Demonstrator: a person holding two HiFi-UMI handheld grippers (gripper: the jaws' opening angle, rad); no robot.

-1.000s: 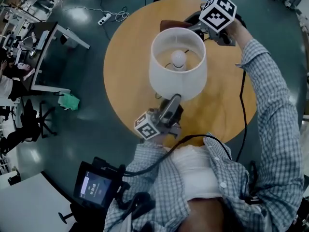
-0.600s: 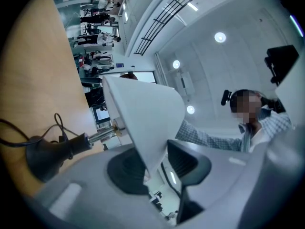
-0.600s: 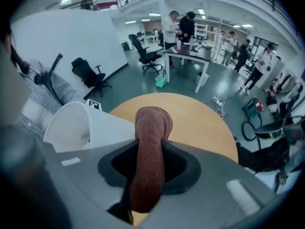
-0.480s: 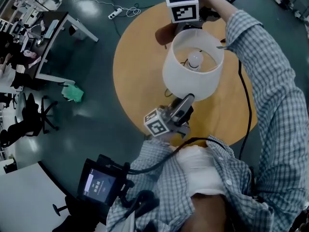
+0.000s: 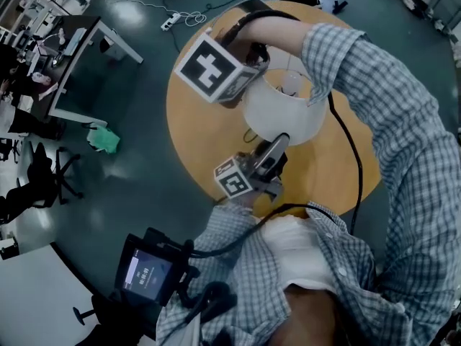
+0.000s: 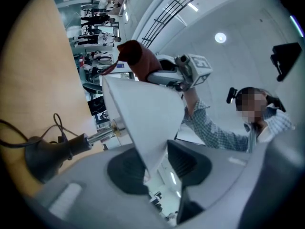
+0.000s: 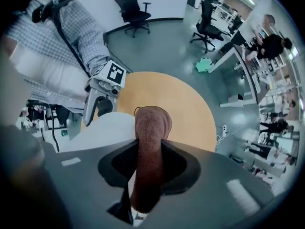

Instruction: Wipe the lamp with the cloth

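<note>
A: Lamp location?
B: The lamp (image 5: pixel 284 117) stands mid-table (image 5: pixel 198 121). The left gripper (image 6: pixel 157 163) is clamped on the shade (image 6: pixel 143 113), near rim. The right gripper (image 7: pixel 148 165) grips the cloth (image 7: pixel 152 123) at the shade's upper rim.
A: Clearance?
B: Open tabletop runs to the left edge.

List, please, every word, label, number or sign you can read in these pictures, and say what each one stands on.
No text can be read anywhere.
Small screen at the head view's lower left: a few light lines of characters, too small and blurred to read.
Large marker cube and small marker cube: black-and-white square patterns only, no letters or numbers.
Lamp shade and cloth: no print visible.
</note>
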